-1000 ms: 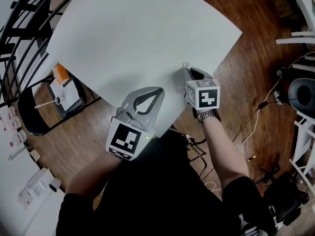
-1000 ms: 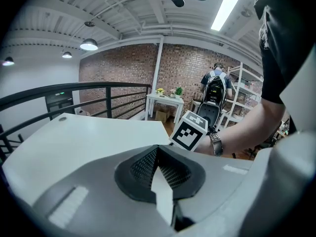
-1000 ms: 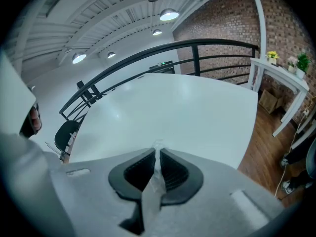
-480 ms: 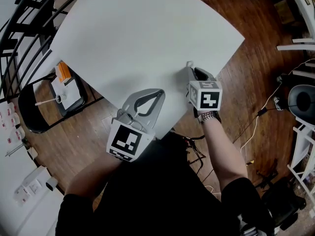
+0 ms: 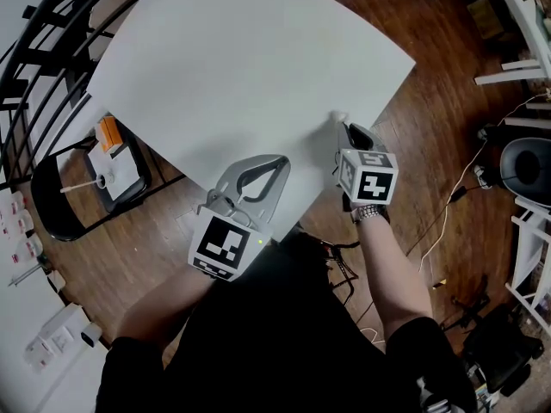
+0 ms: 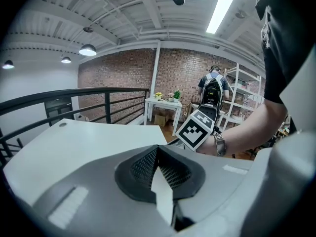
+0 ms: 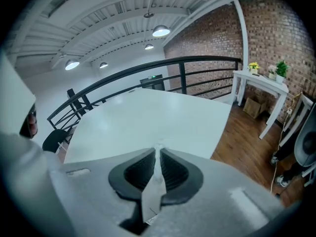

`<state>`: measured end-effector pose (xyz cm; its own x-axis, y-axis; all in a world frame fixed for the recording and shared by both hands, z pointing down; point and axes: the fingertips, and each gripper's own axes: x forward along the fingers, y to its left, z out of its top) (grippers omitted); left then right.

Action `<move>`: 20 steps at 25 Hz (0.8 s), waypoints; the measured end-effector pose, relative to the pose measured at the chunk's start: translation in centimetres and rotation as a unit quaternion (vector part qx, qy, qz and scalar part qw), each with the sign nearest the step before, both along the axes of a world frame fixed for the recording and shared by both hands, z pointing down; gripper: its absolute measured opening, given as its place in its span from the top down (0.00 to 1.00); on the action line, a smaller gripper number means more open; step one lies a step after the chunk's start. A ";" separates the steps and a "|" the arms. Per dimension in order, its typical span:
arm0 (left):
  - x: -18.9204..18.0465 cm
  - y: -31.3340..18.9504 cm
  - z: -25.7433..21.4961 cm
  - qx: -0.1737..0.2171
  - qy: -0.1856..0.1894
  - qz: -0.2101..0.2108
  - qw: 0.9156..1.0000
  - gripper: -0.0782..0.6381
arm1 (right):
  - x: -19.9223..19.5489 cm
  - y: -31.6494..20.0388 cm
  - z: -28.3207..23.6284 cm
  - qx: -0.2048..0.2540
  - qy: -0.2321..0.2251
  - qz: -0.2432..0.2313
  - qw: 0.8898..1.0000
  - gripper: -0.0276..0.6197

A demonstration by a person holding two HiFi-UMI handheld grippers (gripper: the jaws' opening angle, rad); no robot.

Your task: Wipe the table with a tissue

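Note:
The white table [image 5: 241,58] fills the upper head view. My right gripper [image 5: 342,124] rests over its near right edge, jaws shut on a small white tissue [image 5: 338,114] that pokes out past the tips. In the right gripper view the tissue [image 7: 158,154] is a thin crumpled strip pinched between the dark pads, with the table [image 7: 148,115] ahead. My left gripper [image 5: 279,159] lies over the near table edge, left of the right one, jaws together and nothing sticking out of them. The left gripper [image 6: 157,148] points across the table [image 6: 74,142] towards the right gripper's marker cube [image 6: 197,128].
A black chair [image 5: 60,205] at the left holds a tray with an orange item [image 5: 107,130]. A black railing [image 5: 34,33] runs past the table's far left. Cables [image 5: 456,188] and white furniture [image 5: 521,67] stand on the wooden floor at the right. A person [image 6: 212,90] stands far behind.
My right gripper has slid a little to the right along the near table edge with the tissue. The left gripper has stayed in place.

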<state>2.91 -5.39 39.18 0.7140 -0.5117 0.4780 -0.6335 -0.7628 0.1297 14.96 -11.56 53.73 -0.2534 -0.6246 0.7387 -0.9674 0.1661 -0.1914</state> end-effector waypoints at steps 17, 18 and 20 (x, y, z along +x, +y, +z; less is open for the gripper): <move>0.6 2.6 -4.6 0.060 0.029 0.042 0.997 0.87 | 0.3 5.8 -8.8 0.080 0.000 0.032 0.996 0.93; 0.4 2.8 -4.9 0.064 0.031 0.044 0.997 0.87 | 0.0 6.2 -9.6 0.087 -0.001 0.034 0.996 0.93; 0.0 3.2 -5.5 0.070 0.035 0.049 0.996 0.87 | -0.7 7.1 -11.0 0.100 -0.002 0.035 0.994 0.93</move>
<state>2.89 -2.16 33.70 0.7926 -0.4969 0.3533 -0.5489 -0.8338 0.0587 14.22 -4.43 42.76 -0.2072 -0.7756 0.5963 -0.9771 0.1341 -0.1652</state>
